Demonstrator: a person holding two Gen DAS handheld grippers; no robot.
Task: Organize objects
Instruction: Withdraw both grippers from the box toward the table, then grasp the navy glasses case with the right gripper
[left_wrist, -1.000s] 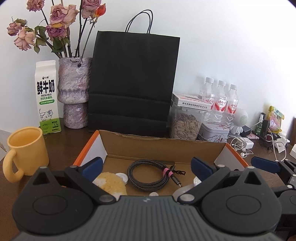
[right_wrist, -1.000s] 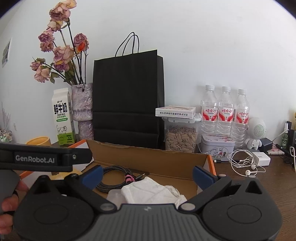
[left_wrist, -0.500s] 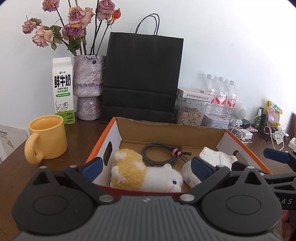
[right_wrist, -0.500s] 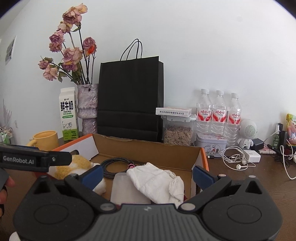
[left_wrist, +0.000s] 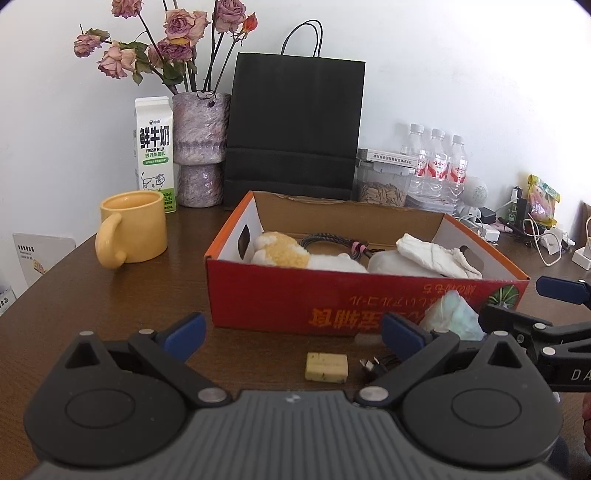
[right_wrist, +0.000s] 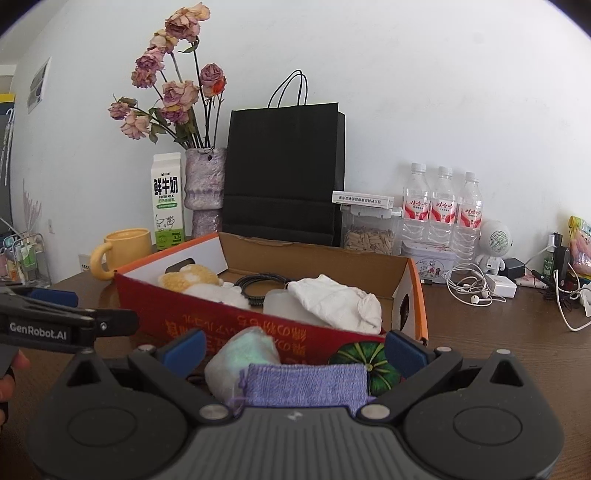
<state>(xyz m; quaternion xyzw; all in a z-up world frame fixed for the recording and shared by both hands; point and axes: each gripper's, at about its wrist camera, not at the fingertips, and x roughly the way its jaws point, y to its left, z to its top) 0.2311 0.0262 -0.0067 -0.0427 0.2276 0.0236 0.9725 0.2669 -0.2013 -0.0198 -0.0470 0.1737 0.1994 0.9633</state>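
On a dark wooden table (left_wrist: 66, 295), both grippers hang with jaws spread and empty: the left gripper (left_wrist: 291, 334) above a yellow block (left_wrist: 326, 366) lying crosswise, the right gripper (right_wrist: 293, 349) above a purple cloth (right_wrist: 306, 384). Beyond, the red box (left_wrist: 332, 295), long side across, holds a plush toy (left_wrist: 284, 251), cable (left_wrist: 325, 240) and white cloth (left_wrist: 436, 254).

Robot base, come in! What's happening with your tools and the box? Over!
Left tool open, empty. Right tool open, over purple cloth. Red box part-filled; yellow block, plug on table. Nothing blocking.
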